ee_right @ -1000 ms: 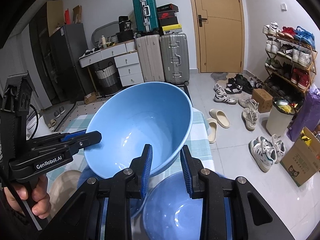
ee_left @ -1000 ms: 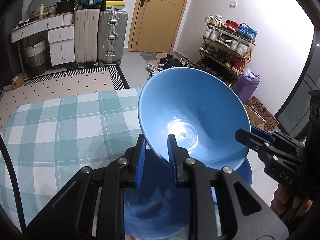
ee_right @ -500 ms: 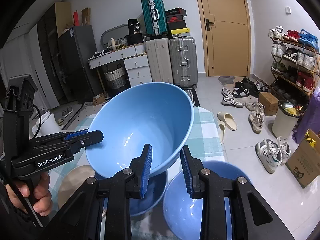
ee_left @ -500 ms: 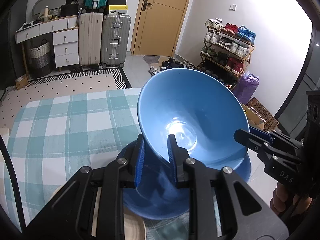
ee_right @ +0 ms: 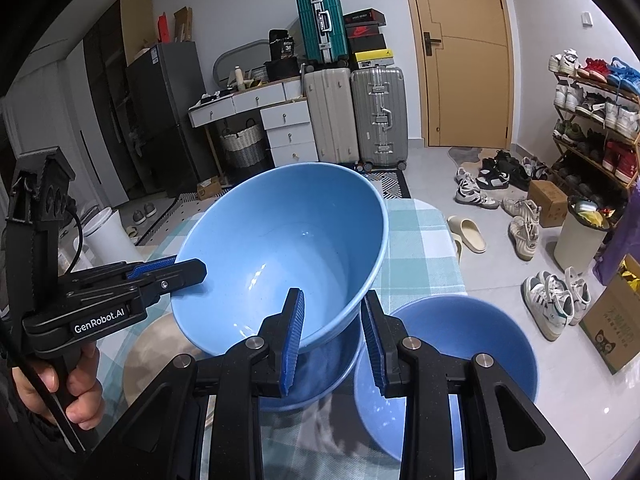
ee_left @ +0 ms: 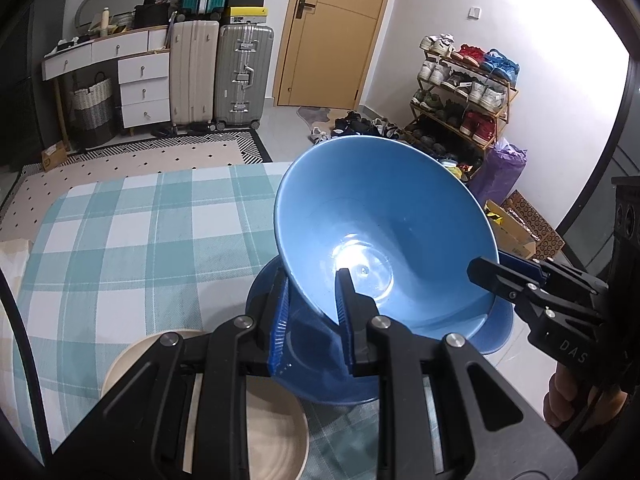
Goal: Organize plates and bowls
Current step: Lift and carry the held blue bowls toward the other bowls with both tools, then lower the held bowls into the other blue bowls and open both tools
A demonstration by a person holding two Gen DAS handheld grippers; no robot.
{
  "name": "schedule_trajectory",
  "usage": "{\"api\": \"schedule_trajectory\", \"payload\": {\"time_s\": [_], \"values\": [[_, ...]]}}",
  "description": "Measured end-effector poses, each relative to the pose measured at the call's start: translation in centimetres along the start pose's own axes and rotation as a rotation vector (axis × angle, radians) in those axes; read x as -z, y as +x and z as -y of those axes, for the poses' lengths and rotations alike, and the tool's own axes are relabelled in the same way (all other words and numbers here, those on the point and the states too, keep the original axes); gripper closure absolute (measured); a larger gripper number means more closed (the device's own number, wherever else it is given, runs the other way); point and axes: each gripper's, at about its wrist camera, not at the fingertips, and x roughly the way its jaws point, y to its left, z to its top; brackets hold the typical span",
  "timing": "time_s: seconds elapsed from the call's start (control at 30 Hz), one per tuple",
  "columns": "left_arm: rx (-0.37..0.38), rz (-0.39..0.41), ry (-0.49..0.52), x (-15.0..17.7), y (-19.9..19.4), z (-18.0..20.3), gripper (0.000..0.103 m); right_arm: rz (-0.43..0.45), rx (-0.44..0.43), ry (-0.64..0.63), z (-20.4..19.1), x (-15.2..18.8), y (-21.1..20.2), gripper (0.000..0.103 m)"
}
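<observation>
Bowl point(ee_left: 384, 236) rides tilted above a second blue bowl point(ee_left: 320, 360) near my desk's point(ee_left: 120, 240) right edge, left tool point(ee_left: 312, 316) and right tool point(ee_right: 332, 332) both clenched on opposite rims; looks rigid, glossy, slippery, so I hold the rim.

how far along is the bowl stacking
Done: nothing looks stacked yet. In hand: the left gripper and right gripper both clamp the rim of the big bowl, held tilted just above a second bowl on the table. Left: lower it in, then deal with the third bowl and the beige plate.
</observation>
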Motion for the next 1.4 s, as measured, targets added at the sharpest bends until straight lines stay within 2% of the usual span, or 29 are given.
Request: {"api": "schedule_trajectory", "payload": {"time_s": [0.57, 1.4], "values": [[-0.009, -0.039, -0.013, 2.7, 1.7, -1.6, 0.085, -0.045, -0.011, -0.002, -0.8, 2.4, 2.1, 0.073], [-0.072, -0.097, 0.022, 5.4, 7.5, -3.2, 0.085, -0.114, 0.043, -0.021, -1.6, 4.5, 5.7, 0.073]]}}
